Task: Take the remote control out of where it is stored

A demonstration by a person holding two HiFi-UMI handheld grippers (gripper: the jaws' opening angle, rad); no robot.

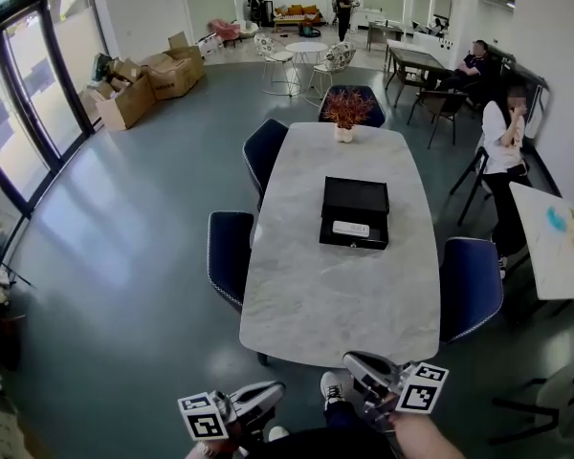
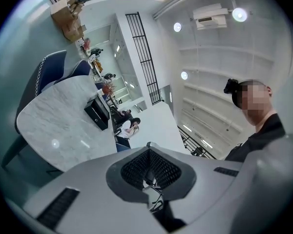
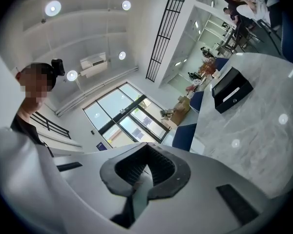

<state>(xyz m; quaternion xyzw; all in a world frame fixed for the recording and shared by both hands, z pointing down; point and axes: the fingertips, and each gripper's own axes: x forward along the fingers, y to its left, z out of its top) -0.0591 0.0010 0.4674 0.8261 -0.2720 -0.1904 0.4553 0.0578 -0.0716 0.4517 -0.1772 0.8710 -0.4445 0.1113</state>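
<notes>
A black storage box (image 1: pixel 355 199) lies on the marble table (image 1: pixel 316 295), past its middle. Its front drawer is pulled out, and a white remote control (image 1: pixel 350 229) lies inside. Both grippers are at the near end of the table, well short of the box. My left gripper (image 1: pixel 268 395) and my right gripper (image 1: pixel 364 366) point level toward the table, each shut with nothing between the jaws. The left gripper view shows the box (image 2: pixel 97 113) far off beyond the closed jaw tips (image 2: pixel 148 145). In the right gripper view the box (image 3: pixel 231 90) is likewise distant from the closed jaw tips (image 3: pixel 147 146).
A potted red plant (image 1: pixel 344 113) stands at the table's far end. Dark blue chairs sit on the left (image 1: pixel 230 253), far left (image 1: pixel 263 151) and right (image 1: pixel 471 285). A person (image 1: pixel 504 151) stands at the right beside a white table (image 1: pixel 555 247). Cardboard boxes (image 1: pixel 134 98) lie far left.
</notes>
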